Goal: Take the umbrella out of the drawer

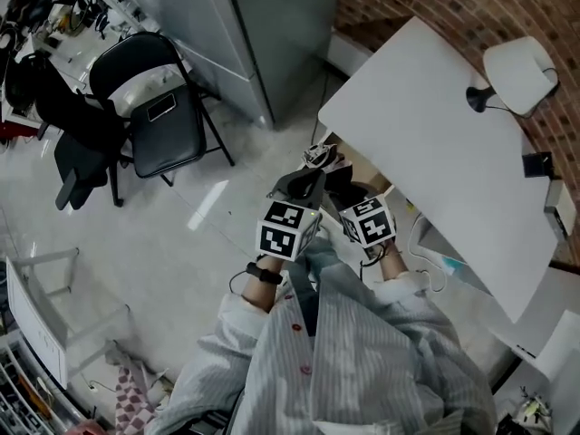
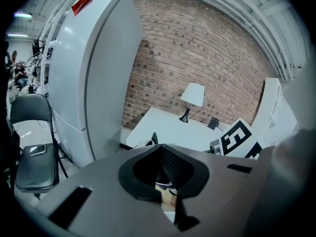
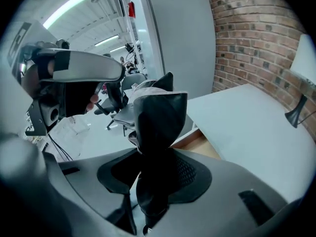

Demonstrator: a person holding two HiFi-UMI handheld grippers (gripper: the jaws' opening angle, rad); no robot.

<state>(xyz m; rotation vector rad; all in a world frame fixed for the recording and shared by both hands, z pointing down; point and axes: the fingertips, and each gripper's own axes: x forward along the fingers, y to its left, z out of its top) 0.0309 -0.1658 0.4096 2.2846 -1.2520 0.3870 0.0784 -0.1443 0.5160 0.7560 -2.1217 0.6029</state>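
My right gripper (image 3: 157, 174) is shut on a folded black umbrella (image 3: 160, 117), which stands up out of the jaws, well above the open wooden drawer (image 3: 198, 143). In the head view the umbrella (image 1: 340, 181) hangs in front of the desk edge, with the right gripper (image 1: 352, 198) behind it and the drawer (image 1: 364, 167) below. My left gripper (image 1: 304, 181) is close beside it on the left. Its pads (image 2: 177, 164) meet at the tips with nothing between them, and the umbrella's end (image 2: 152, 141) shows just beyond them.
A white desk (image 1: 453, 125) with a lamp (image 1: 517, 72) stands against a brick wall. A tall grey cabinet (image 1: 263, 25) is at the back, and a black folding chair (image 1: 161, 120) at the left. A wire rack (image 1: 32, 333) stands at the lower left.
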